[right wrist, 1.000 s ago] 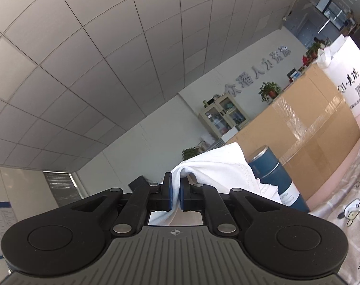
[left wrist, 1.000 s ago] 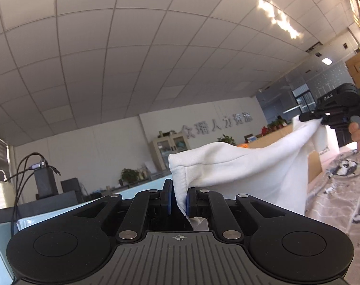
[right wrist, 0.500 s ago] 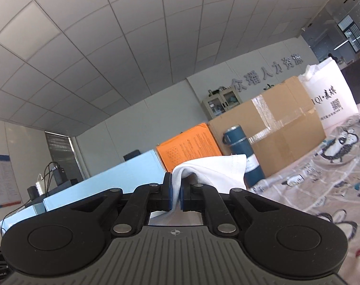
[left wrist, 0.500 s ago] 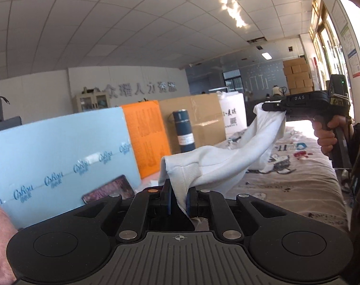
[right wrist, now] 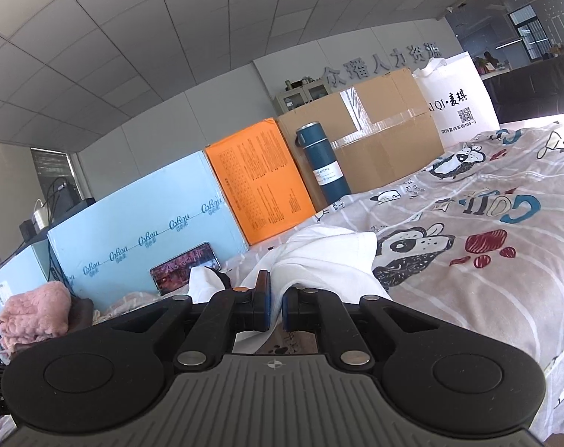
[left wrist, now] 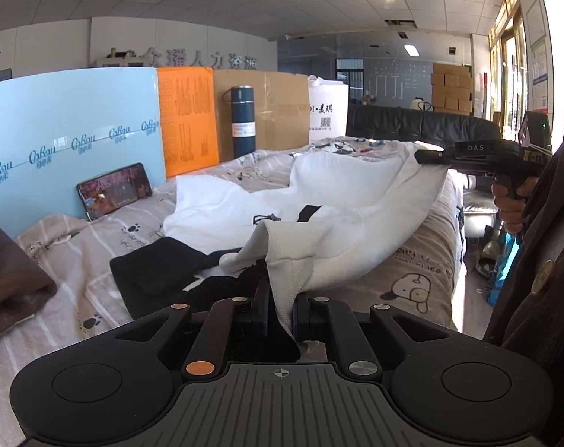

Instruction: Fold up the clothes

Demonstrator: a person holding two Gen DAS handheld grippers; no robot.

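While both grippers — left gripper (left wrist: pixel 281 307) and right gripper (right wrist: pixel 276 300) — have jaws clamped on the white cotton garment (left wrist: pixel 356 223), stretched over the cartoon-print bedsheet (left wrist: pixel 423 279), 1 thin pinch could slip, dropping that edge onto the black folded garment (left wrist: pixel 162 268).

Bright daylight from right-side windows w/ glare; sharp, fisheye-warped edges.

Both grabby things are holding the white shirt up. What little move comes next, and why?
Probably lower both ends onto the bed together. The left hand-held gripper and the right hand-held gripper each pinch an edge of the white shirt, which sags between them while its far part already rests on the bedsheet. Laying it flat would allow a fold.
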